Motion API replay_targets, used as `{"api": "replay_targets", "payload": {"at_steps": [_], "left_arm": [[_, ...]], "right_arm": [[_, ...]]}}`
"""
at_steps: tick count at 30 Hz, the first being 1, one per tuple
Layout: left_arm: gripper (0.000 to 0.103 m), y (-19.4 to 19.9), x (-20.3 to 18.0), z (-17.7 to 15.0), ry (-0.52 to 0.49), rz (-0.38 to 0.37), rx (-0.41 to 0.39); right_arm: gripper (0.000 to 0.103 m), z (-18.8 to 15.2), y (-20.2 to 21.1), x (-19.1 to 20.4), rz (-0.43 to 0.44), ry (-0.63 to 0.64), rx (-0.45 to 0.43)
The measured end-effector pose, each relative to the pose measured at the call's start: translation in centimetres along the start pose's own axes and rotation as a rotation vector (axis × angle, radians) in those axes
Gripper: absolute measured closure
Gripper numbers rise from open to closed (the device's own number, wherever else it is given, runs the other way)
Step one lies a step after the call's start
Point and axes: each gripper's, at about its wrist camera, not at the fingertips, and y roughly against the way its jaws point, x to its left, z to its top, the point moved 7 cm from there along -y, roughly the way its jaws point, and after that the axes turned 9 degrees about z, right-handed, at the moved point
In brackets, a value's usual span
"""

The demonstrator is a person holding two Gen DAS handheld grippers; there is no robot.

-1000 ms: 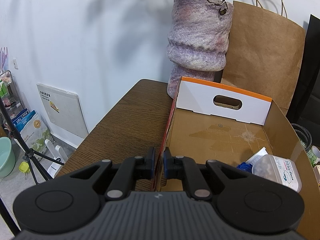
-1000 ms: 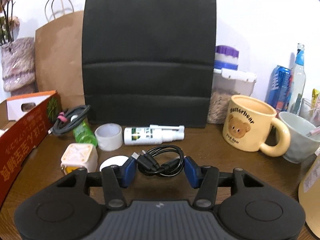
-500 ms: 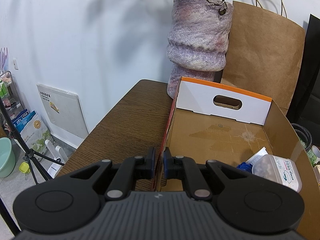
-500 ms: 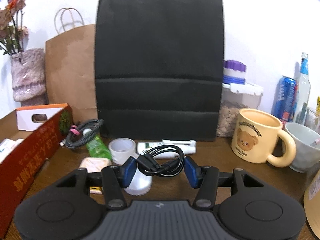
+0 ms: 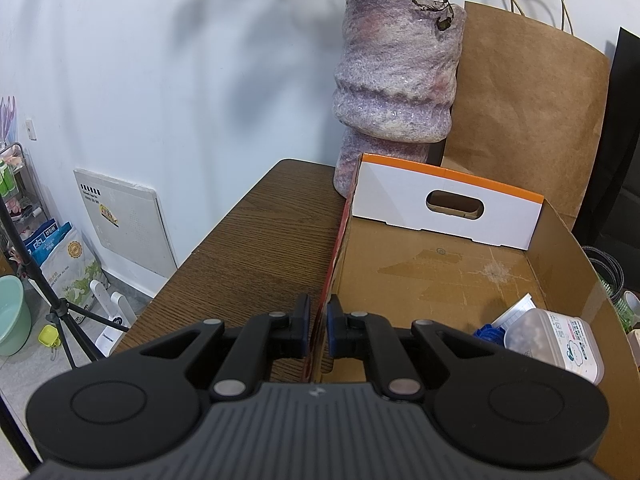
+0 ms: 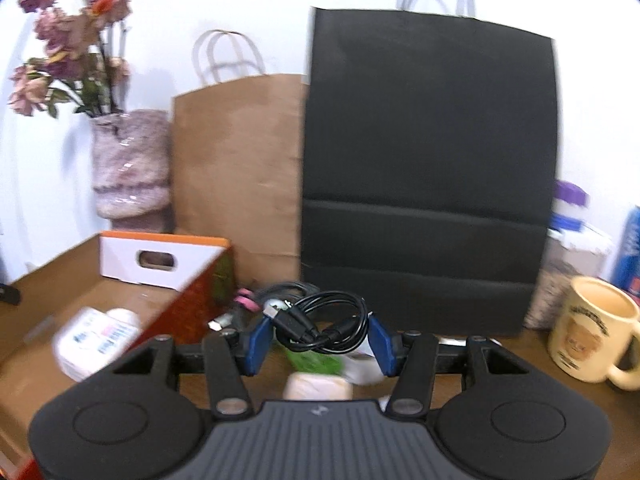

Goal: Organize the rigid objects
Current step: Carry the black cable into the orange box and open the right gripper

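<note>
Bench clutter remains: your left gripper (image 5: pixel 316 326) clamps the box (image 5: pixel 440 276) wall, right gripper (image 6: pixel 318 338) fingers grasp the cable (image 6: pixel 324 322), unboxed.

Cardboard box (image 5: pixel 440 280): floor open from 10 to 12 o'clock, plastic container (image 5: pixel 554 342) blocking at 4; vase (image 5: pixel 394 92) and paper bag (image 5: pixel 524 120) wall the desk (image 5: pixel 256 248) beyond at 12.
</note>
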Motion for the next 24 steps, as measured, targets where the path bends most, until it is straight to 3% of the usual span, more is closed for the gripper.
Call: {"api": "replay_targets", "payload": {"at_steps": [14,24], "left_arm": [[0.094,0.0,0.0,0.0,-0.001,0.002,-0.002],[0.094,0.1,-0.1,0.0,-0.005,0.005,-0.008]], "right_arm": [[0.051,4.9,-3.0,9.9,0.202,0.1,-0.038],[0.052,5.6,-5.9,16.3,0.315,0.183,0.033]]}}
